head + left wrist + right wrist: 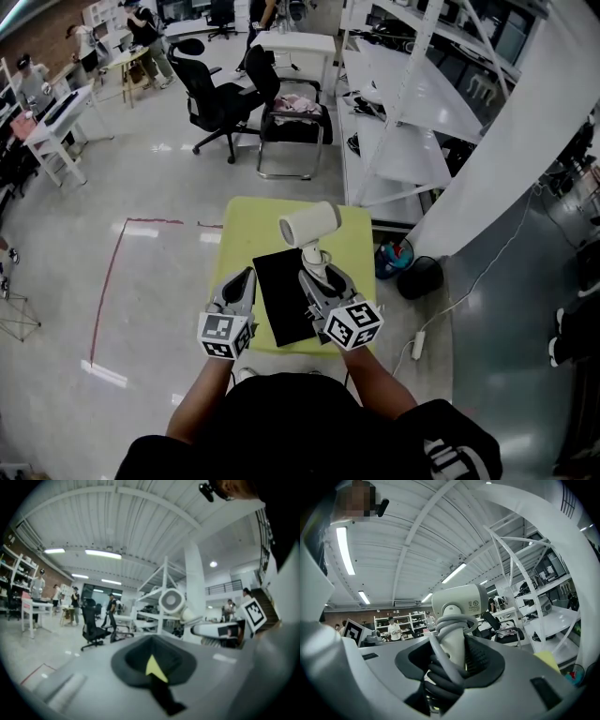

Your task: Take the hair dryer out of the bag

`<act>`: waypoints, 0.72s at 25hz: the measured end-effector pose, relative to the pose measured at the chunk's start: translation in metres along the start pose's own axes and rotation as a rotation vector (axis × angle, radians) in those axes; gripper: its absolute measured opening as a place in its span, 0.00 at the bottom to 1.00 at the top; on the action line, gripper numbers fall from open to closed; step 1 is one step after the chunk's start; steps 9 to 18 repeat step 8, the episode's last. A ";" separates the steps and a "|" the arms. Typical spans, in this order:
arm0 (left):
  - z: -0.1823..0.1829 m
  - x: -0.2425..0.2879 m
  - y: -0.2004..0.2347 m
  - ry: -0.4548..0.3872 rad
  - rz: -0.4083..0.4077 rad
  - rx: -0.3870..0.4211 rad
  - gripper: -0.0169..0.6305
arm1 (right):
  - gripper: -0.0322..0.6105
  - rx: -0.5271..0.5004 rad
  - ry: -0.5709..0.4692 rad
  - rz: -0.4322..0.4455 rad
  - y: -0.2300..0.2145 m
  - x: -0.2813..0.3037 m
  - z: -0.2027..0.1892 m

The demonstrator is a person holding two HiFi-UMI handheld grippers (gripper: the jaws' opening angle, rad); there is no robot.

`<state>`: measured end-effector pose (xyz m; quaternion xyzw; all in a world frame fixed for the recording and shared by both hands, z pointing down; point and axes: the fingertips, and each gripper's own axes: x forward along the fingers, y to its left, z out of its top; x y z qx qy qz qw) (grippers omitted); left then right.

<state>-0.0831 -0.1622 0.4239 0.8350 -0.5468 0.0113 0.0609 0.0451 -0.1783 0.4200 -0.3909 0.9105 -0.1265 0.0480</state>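
As the head view shows it, bag (pixel 286 295): black, lying flat on the yellow-green table (pixel 244 225), toward the table's near edge; what remains inside cannot be told.
Hair dryer (pixel 309 225): white, outside the bag, raised above the table's middle with the barrel crosswise and the handle toward the person.
Cord (pixel 440 667): grey, wound round the dryer's handle.
Right gripper (pixel 319 272): jaws spread wide and clamped on the cord-wrapped handle, over the table's right half.
Left gripper (pixel 242 281): jaws pressed together, with nothing seen between them; over the table's left edge, just beside the bag's left side.
Black office chair (pixel 220 94): on the floor beyond the table's far edge, well apart.
Metal-frame chair (pixel 292 122): beyond the table's far edge, with a pinkish item on the seat.
White shelving rack (pixel 412 103): right of the table, running away from it.
Dark round bin (pixel 420 277): on the floor at the table's right side.
Red tape line (pixel 108 281): on the floor left of the table.
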 end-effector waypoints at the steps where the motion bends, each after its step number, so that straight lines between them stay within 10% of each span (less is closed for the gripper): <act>1: 0.000 0.000 0.001 -0.002 -0.001 0.000 0.04 | 0.32 -0.001 -0.001 0.001 0.001 0.001 0.000; 18: 0.004 0.007 0.008 0.002 -0.007 0.007 0.04 | 0.32 0.013 -0.011 0.001 -0.003 0.011 0.007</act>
